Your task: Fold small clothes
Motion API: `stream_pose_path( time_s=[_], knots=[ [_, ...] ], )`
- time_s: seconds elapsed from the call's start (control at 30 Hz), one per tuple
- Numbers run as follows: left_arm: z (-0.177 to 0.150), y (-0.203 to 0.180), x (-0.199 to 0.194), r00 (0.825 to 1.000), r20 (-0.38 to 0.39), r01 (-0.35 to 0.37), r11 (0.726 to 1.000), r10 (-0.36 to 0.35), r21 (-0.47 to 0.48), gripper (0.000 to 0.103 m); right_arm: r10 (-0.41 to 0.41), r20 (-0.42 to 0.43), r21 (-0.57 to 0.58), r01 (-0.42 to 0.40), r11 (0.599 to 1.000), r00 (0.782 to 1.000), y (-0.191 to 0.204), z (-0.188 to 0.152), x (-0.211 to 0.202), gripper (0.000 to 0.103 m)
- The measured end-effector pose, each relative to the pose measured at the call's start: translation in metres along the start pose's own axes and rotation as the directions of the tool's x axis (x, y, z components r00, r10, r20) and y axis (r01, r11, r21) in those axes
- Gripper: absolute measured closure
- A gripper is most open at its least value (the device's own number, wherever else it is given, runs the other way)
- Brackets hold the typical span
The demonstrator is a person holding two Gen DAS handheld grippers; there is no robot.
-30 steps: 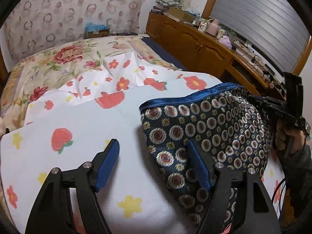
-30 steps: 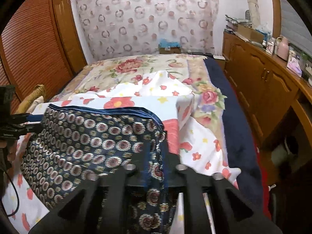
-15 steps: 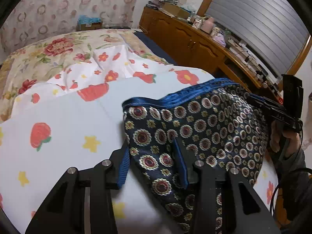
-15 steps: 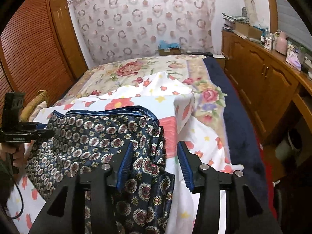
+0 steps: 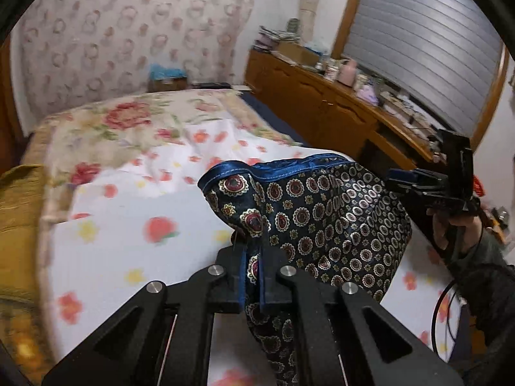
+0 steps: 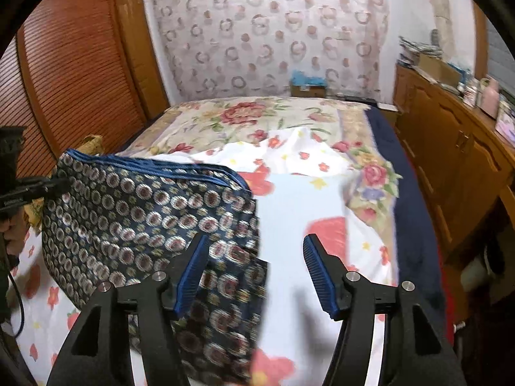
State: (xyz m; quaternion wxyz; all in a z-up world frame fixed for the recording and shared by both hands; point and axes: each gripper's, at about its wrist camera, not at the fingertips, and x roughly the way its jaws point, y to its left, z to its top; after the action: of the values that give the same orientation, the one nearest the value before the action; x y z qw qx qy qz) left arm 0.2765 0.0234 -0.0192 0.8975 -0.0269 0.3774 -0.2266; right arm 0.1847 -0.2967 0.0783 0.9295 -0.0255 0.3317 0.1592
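A small navy garment (image 5: 325,222) with a medallion print and a blue waistband hangs over the white flowered sheet (image 5: 128,225) on the bed. My left gripper (image 5: 252,284) is shut on the garment's near corner and holds it up. My right gripper (image 6: 254,270) is open and empty, just right of the garment (image 6: 145,212), whose right edge hangs loose by its left finger. In the left wrist view the right gripper (image 5: 418,183) stands off the garment's far side. In the right wrist view the left gripper (image 6: 35,186) holds the far left corner.
A flowered quilt (image 6: 257,119) covers the bed's far half. A dark blue blanket (image 6: 415,225) runs along the bed's right edge. A wooden cabinet (image 6: 457,148) with clutter on top stands to the right. A slatted wooden door (image 6: 64,74) is on the left.
My left gripper has closed on the garment's corner and lifted it. My right gripper has opened, let the garment go and shifted a little right.
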Motion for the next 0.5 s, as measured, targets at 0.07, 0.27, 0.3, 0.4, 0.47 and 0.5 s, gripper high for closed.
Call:
stream_pose_path(
  time_s=[0.07, 0.27, 0.3, 0.4, 0.47, 0.5],
  knots=[
    [-0.005, 0.015, -0.008, 0.999, 0.005, -0.032, 0.999, 0.033, -0.019, 0.097, 0.027, -0.007, -0.019, -0.027, 0.999, 1.000, 0.009, 0.005, 0.011, 0.040],
    [-0.025, 0.046, -0.011, 0.997, -0.008, -0.072, 0.995, 0.071, -0.073, 0.097, 0.101, -0.074, -0.056, -0.105, 0.993, 0.992, 0.035, 0.023, 0.059, 0.039],
    [-0.028, 0.046, -0.009, 0.997, -0.009, -0.071, 0.994, 0.070, -0.078, 0.097, 0.111, -0.089, -0.056, -0.117, 0.992, 0.990, 0.037, 0.025, 0.068, 0.039],
    [-0.032, 0.046, -0.007, 0.998, -0.003, -0.069, 0.994, 0.069, -0.082, 0.097, 0.137, -0.134, -0.051, -0.145, 0.988, 0.981, 0.039, 0.031, 0.095, 0.039],
    [-0.031, 0.046, -0.005, 0.998, 0.000, -0.068, 0.994, 0.068, -0.083, 0.097, 0.149, -0.156, -0.038, -0.157, 0.987, 0.976, 0.038, 0.035, 0.106, 0.039],
    [-0.032, 0.046, -0.006, 0.998, 0.003, -0.067, 0.995, 0.067, -0.080, 0.097, 0.155, -0.167, -0.028, -0.162, 0.986, 0.974, 0.038, 0.042, 0.110, 0.039]
  ],
)
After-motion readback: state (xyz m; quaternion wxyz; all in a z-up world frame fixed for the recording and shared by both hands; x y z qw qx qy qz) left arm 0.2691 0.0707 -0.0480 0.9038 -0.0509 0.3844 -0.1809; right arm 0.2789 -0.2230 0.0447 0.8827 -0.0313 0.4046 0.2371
